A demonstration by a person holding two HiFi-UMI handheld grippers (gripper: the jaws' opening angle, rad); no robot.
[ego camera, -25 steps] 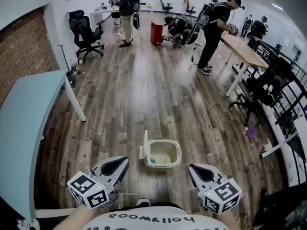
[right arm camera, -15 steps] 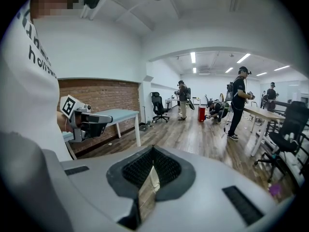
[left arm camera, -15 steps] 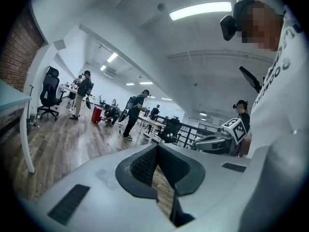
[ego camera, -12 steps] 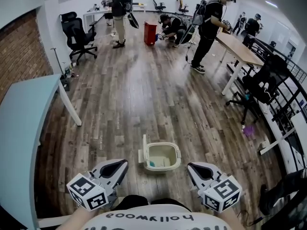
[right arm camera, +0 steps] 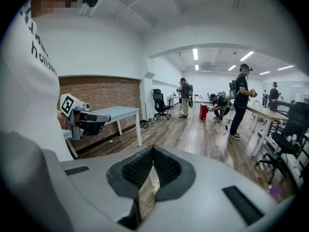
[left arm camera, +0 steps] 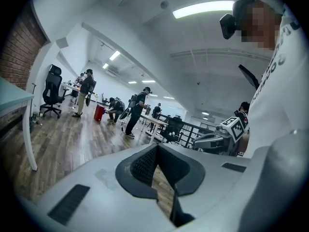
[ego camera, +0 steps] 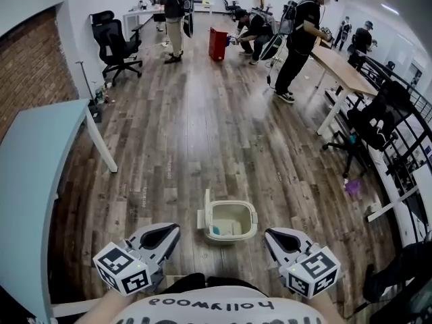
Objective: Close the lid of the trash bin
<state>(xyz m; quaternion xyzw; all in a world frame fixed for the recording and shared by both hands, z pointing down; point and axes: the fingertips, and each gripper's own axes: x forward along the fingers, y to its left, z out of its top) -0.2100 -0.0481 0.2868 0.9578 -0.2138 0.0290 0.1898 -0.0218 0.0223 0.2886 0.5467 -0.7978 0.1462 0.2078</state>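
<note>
Trash bin (ego camera: 251, 216) stood open, lid (ego camera: 206, 208) upright. Left gripper (ego camera: 164, 234) and right gripper (ego camera: 281, 239) flanked the bin without touching it, both with jaws together.

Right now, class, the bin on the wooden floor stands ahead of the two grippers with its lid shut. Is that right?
Not quite. The lid is open, standing upright at the left edge of the bin, as the head view shows. The rest holds.

trash bin (ego camera: 253, 221) — cream | floor (ego camera: 202, 127) — brown planks (streaky) | table (ego camera: 34, 174) pale blue
</note>
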